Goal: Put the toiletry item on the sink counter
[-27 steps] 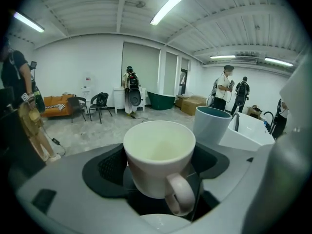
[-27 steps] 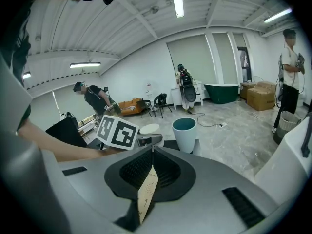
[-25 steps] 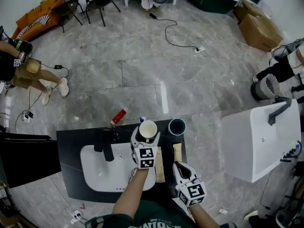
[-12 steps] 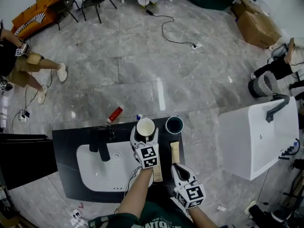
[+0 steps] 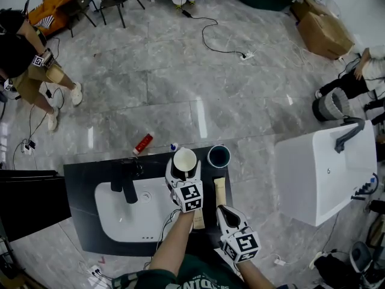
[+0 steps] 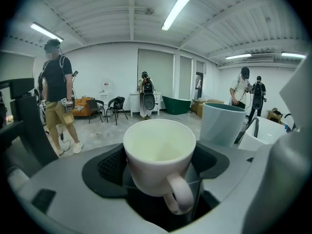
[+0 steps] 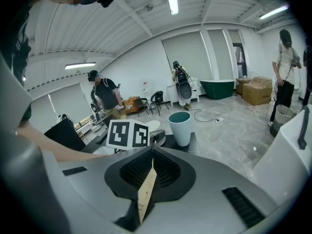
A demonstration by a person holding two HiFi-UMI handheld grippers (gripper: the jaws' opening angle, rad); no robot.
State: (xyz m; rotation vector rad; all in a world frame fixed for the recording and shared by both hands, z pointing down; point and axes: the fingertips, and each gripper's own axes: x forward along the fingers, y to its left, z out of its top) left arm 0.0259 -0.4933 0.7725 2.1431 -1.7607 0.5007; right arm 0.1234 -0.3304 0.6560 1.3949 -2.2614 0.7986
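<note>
1. Jaws of the left gripper are closing around a white mug, one on each side of its body. In the left gripper view the mug is sitting upright, its handle is pointing back toward the camera, and its inside is looking empty. A teal cup is standing just beside it on the right, and a person is standing on the floor far off to the left.
2. In the right gripper view, the right gripper is pinching a thin tan toothbrush box edge-on between jaws set close together. The box is slanting upward out of them. Ahead, the marker cube of the left gripper is partly blocking the mug, and the teal cup is standing to its right.
3. In the head view, the mug is sitting over the back edge of the dark counter, right of the black faucet and the white basin. Whether it is resting there I cannot tell. The toothbrush box is reaching forward over the counter's right part, toward the teal cup. A red tube is lying on the floor beyond the counter.
</note>
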